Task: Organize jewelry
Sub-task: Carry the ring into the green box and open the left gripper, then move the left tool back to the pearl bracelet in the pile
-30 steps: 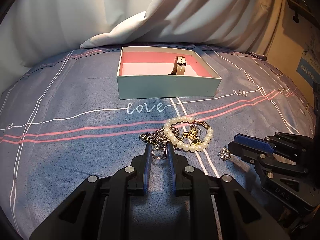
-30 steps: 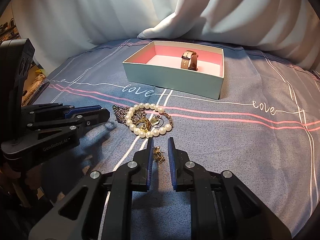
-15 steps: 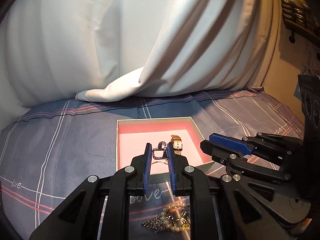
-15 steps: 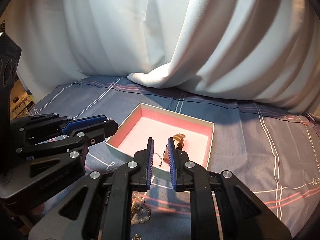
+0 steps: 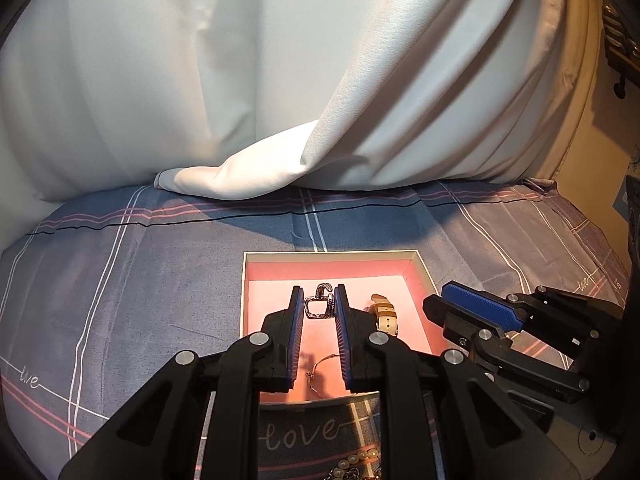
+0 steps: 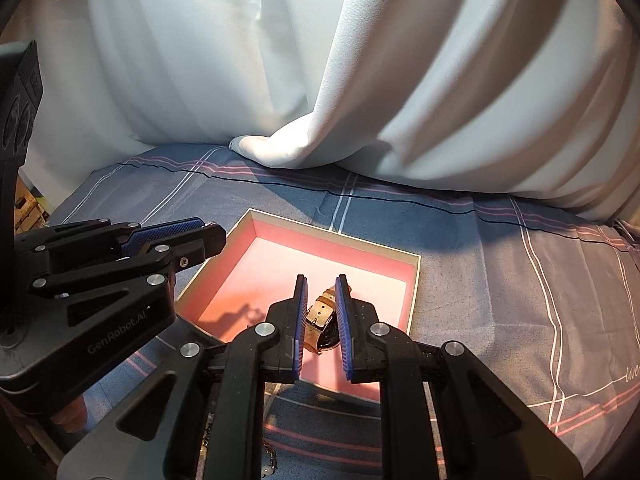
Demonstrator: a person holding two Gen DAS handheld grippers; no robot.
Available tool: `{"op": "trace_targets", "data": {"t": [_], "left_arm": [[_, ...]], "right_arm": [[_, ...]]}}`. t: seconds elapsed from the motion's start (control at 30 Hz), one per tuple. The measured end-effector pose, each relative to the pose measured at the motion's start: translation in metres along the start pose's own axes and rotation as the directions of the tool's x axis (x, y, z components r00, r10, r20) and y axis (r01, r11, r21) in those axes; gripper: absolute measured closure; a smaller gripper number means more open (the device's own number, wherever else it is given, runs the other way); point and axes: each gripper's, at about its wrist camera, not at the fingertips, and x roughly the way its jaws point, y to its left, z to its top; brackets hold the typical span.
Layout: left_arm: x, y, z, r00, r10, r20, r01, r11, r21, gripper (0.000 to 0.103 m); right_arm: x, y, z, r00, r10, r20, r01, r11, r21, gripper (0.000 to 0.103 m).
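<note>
My left gripper (image 5: 318,292) is shut on a silver ring-like piece (image 5: 318,308) and hangs over the pink floor of the open box (image 5: 332,255). A brown-strapped watch (image 5: 386,316) lies in the box to its right. A thin gold hoop (image 5: 320,368) rests on the box floor under the fingers. My right gripper (image 6: 321,280) stands over the box (image 6: 336,236) with its jaws close together. The watch (image 6: 320,312) shows through the narrow gap, and I see nothing pinched between the pads. Each gripper shows in the other's view: the right gripper (image 5: 440,308) and the left gripper (image 6: 216,240).
The box sits on a grey-blue bedsheet (image 5: 120,280) with pink and white lines. A pearl bracelet (image 5: 352,462) and chain (image 6: 270,456) lie on the sheet in front of the box. A white curtain (image 5: 280,80) drapes onto the bed behind it.
Both grippers rose from the jewelry pile and moved forward over the box. The left one carried the silver piece along. In the last half second both came closer above the box floor.
</note>
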Motion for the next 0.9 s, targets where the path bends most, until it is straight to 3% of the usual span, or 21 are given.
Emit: {"op": "trace_targets", "data": {"t": [0.4, 0.43, 0.47, 0.5, 0.53, 0.57, 0.7, 0.9], "left_arm": [[0.009, -0.003, 0.004, 1.0, 0.003, -0.022, -0.003, 1.0, -0.003, 0.088], [0.01, -0.002, 0.003, 1.0, 0.0, -0.026, -0.001, 1.0, -0.006, 0.083], [0.011, -0.001, 0.003, 0.999, -0.003, -0.035, 0.003, 1.0, -0.011, 0.074], [0.011, 0.0, 0.002, 0.999, 0.005, -0.034, -0.005, 1.0, -0.021, 0.045], [0.008, 0.002, 0.0, 1.0, 0.022, -0.02, -0.023, 0.999, -0.029, 0.031], [0.004, 0.004, -0.003, 1.0, 0.029, -0.005, -0.029, 0.999, -0.031, 0.031], [-0.011, 0.005, -0.026, 1.0, 0.014, -0.011, -0.014, 1.0, 0.004, 0.031], [-0.024, 0.006, -0.09, 0.997, -0.02, -0.077, 0.021, 1.0, 0.018, 0.03]], "right_arm": [[0.003, -0.006, -0.001, 1.0, -0.009, -0.012, 0.009, 1.0, 0.006, 0.088], [0.004, -0.006, -0.002, 1.0, -0.017, -0.017, 0.017, 1.0, 0.002, 0.087], [0.005, -0.006, -0.004, 0.999, -0.023, -0.03, 0.023, 1.0, -0.002, 0.08], [0.004, -0.006, -0.008, 0.999, -0.032, -0.031, 0.032, 0.999, -0.002, 0.072], [0.002, -0.007, -0.012, 0.999, -0.043, -0.026, 0.044, 0.999, 0.002, 0.052], [-0.001, -0.008, -0.017, 0.999, -0.048, -0.022, 0.048, 0.999, 0.006, 0.039], [-0.016, -0.009, -0.049, 0.999, -0.014, -0.037, 0.015, 1.0, 0.021, 0.039], [-0.033, 0.007, -0.116, 0.993, 0.066, -0.098, -0.061, 0.997, 0.052, 0.035]]}}
